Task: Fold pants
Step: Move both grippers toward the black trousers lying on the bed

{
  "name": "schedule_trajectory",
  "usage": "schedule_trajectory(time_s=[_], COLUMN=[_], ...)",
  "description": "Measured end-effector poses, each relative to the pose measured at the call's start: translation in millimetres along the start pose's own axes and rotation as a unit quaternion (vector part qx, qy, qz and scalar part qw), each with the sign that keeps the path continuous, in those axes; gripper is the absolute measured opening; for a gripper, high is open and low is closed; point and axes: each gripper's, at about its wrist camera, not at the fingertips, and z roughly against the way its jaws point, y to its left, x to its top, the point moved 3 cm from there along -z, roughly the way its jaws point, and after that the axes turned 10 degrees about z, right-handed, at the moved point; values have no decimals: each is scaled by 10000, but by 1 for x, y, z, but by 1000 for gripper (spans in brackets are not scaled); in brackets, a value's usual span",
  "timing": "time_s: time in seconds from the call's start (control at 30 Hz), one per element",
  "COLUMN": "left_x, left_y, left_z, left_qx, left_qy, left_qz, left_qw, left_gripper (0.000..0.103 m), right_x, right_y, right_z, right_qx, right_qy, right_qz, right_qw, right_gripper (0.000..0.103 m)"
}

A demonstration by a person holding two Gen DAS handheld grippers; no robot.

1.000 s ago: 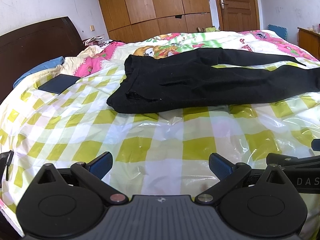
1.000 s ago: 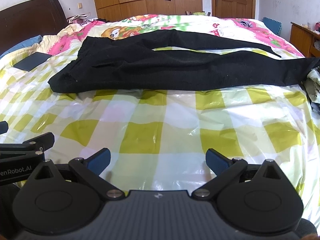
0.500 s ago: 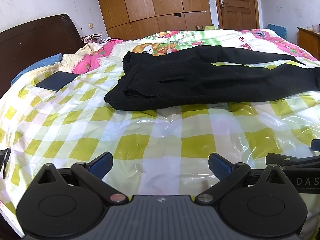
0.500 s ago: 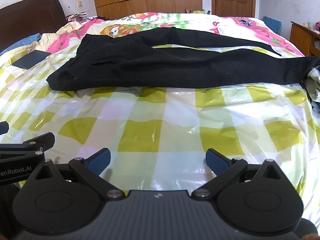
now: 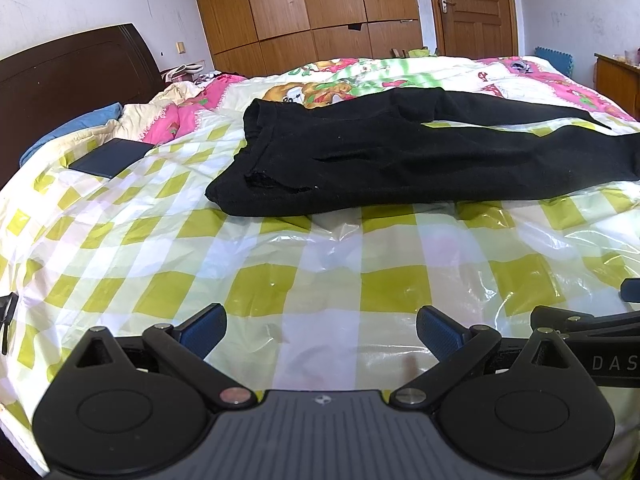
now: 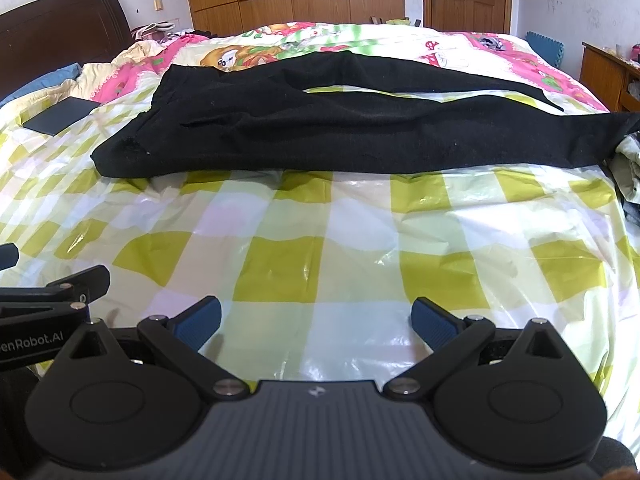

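Pants: one black pair [image 5: 400, 152] lies flat across my checkered sheet [image 5: 320, 264], at 12 o'clock.
Left gripper [image 5: 320, 330]: I hover low, fingers apart, empty.
Right gripper [image 6: 316, 318]: same, spread wide.
Dark pad [image 5: 111, 157]: one, 10 o'clock.

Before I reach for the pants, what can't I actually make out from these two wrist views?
- Black pants: the near leg's hem runs off the right edge in the left wrist view.
- Pants underside and far edge: hidden by their own fabric in both views.
- Clothing pile: cut off by the right edge in the right wrist view.
- Dark flat item near the headboard: too small to identify.
- Left gripper and right gripper: open, holding nothing.
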Motion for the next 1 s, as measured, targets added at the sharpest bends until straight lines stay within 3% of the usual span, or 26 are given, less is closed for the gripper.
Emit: schedule_trajectory(time_s=[1.0], left_x=[11], left_y=[7], left_z=[-24], left_qx=[-130], left_qy=[64], left_qz=[251], left_qw=[9996], left_gripper=[103], right_x=[22], right_y=[8], right_z=[-17], right_qx=[-125], right_qy=[45], right_qz=[199], right_qw=[9997], right_gripper=[101])
